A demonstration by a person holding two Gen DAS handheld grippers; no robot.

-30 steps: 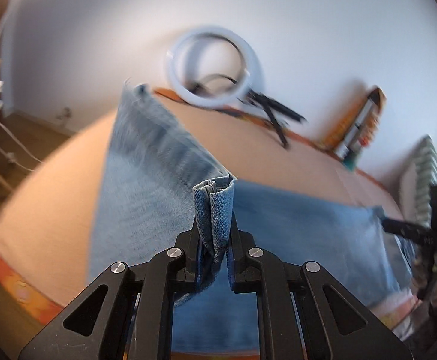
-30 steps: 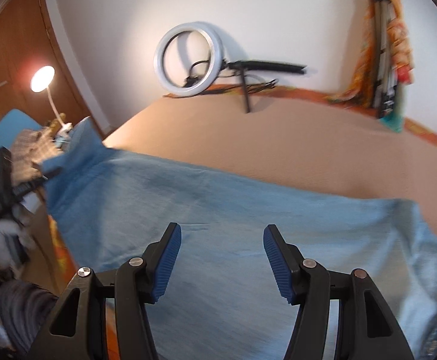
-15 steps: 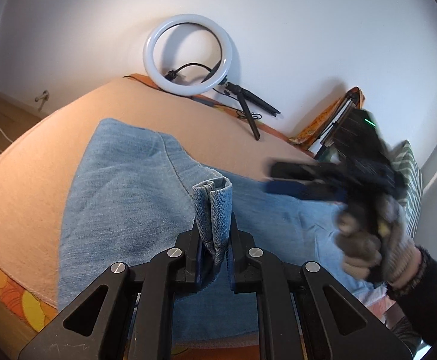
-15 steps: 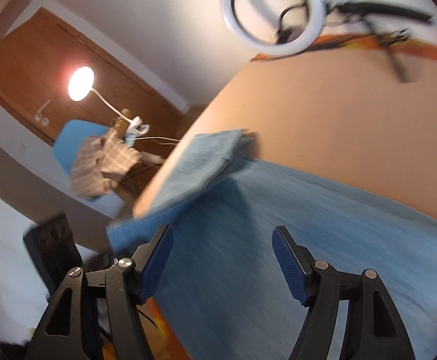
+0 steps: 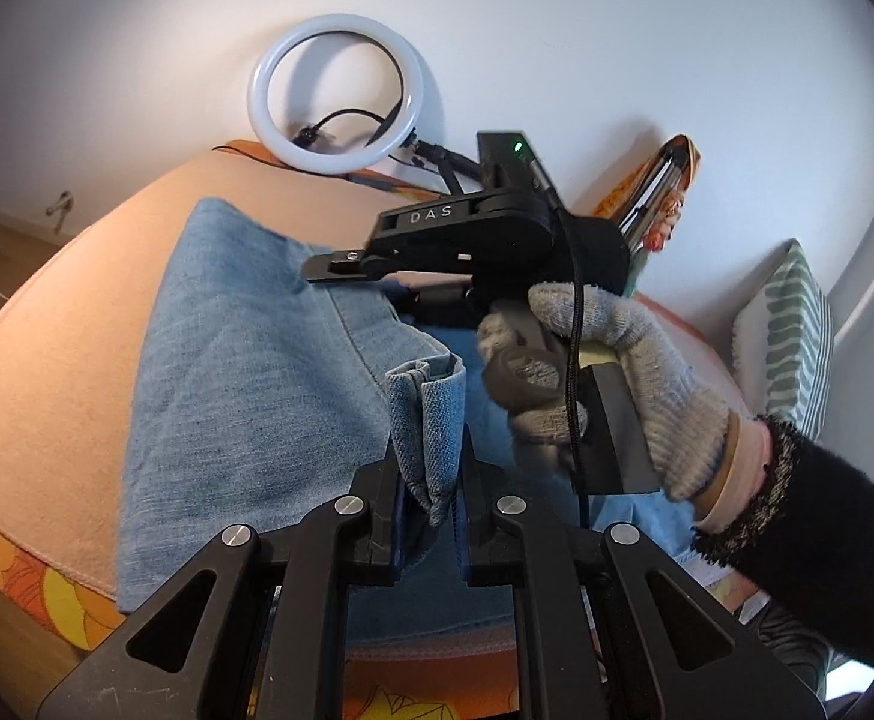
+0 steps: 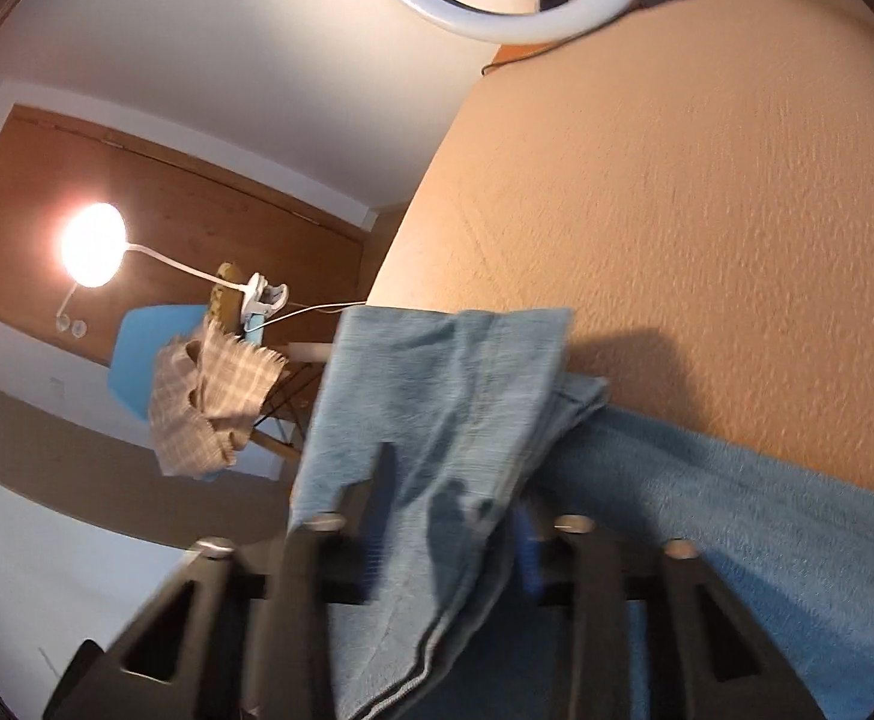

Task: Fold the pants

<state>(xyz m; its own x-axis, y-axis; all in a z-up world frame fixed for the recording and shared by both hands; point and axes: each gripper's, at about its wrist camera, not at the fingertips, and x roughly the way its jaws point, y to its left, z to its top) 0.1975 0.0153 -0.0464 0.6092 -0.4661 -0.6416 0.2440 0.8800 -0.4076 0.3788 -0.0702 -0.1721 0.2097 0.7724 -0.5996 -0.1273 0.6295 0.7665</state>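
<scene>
Light blue denim pants (image 5: 245, 372) lie on a peach-covered bed (image 5: 65, 312). My left gripper (image 5: 428, 498) is shut on a bunched fold of the pants' hem and holds it up near the bed's front edge. My right gripper (image 5: 341, 261), held by a gloved hand (image 5: 605, 360), reaches over the pants' far edge. In the right wrist view the right gripper (image 6: 449, 516) has a lifted strip of the pants (image 6: 437, 408) between its fingers, the jaws narrowed around the denim. Whether they pinch it is unclear through the blur.
A white ring light (image 5: 335, 96) with its stand lies at the bed's far edge by the wall. A striped pillow (image 5: 791, 324) sits at the right. Left of the bed stand a lit lamp (image 6: 92, 243) and a blue chair (image 6: 149, 348) with a checked cloth.
My right gripper has swung left across the pants to their far edge, and its jaws have narrowed around a strip of denim. My left gripper keeps its hold on the hem.
</scene>
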